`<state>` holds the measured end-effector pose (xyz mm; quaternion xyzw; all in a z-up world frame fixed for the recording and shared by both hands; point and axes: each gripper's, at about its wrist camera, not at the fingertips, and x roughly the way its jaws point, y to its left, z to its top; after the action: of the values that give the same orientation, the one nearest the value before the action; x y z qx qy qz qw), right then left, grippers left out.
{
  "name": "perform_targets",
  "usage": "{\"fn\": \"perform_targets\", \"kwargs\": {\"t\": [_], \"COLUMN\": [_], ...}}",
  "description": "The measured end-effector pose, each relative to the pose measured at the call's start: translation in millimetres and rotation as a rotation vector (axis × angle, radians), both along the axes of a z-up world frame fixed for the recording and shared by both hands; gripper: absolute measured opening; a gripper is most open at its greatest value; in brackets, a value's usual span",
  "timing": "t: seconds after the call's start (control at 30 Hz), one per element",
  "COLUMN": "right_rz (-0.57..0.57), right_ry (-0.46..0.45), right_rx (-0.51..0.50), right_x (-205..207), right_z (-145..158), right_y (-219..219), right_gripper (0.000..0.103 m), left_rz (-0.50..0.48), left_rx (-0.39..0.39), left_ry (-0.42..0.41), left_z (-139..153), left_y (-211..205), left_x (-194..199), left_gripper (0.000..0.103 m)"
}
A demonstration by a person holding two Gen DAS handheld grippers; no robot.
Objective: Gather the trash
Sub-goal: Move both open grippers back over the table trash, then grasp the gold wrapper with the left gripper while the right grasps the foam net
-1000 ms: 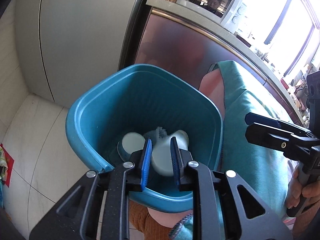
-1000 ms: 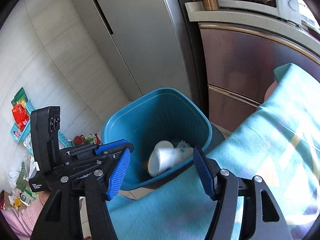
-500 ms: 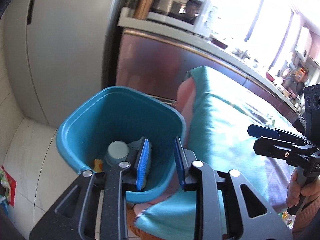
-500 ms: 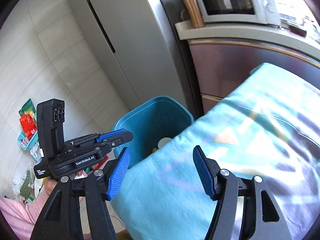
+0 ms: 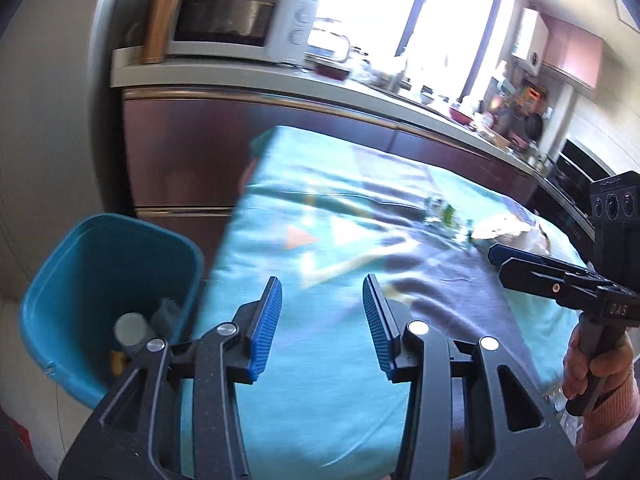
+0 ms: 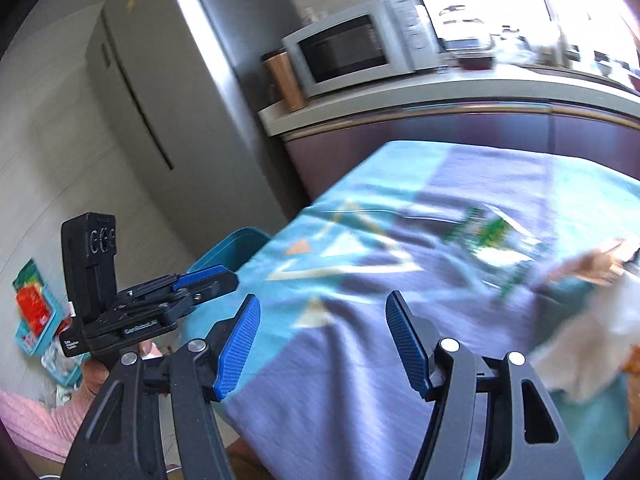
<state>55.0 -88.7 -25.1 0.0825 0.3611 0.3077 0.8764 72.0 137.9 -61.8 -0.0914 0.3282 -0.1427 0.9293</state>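
A blue trash bin (image 5: 72, 264) stands on the floor left of the table, with grey cups (image 5: 130, 330) inside; its rim shows in the right wrist view (image 6: 228, 246). My left gripper (image 5: 322, 324) is open and empty above the table's left end. My right gripper (image 6: 322, 338) is open and empty over the cloth. A clear wrapper with green print (image 6: 486, 240) and crumpled white paper (image 6: 600, 320) lie on the cloth to the right; they also show, blurred, in the left wrist view (image 5: 452, 220).
The table has a teal and purple cloth (image 5: 340, 240). Behind it runs a counter (image 5: 280, 84) with a microwave (image 5: 228, 24) and a copper tumbler (image 5: 160, 24). A grey fridge (image 6: 160, 100) stands at left. Packets lie in a floor basket (image 6: 32, 308).
My left gripper dropped a pale plastic piece into the bin, opened wide and swung right from the bin to over the table. My right gripper also swung right toward the trash on the cloth.
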Motion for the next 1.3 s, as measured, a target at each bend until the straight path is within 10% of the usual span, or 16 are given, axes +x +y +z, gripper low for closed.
{"fn": "perform_targets", "kwargs": {"t": [0.67, 1.07, 1.3], "right_rz": [-0.669, -0.682, -0.653], "right_ry": [-0.124, 0.0, 0.005], "right_rx": [-0.075, -0.003, 0.036], "right_x": [-46, -37, -36], "right_z": [9, -30, -29], "right_y": [-243, -279, -278], "right_gripper": [0.063, 0.062, 0.028], "left_rz": [-0.362, -0.419, -0.45], "left_rx": [0.129, 0.199, 0.222], "left_ry": [-0.063, -0.034, -0.031], "left_z": [16, 7, 3], "left_y": [-210, -260, -276], "left_x": [54, 87, 95], "left_gripper": [0.042, 0.041, 0.014]}}
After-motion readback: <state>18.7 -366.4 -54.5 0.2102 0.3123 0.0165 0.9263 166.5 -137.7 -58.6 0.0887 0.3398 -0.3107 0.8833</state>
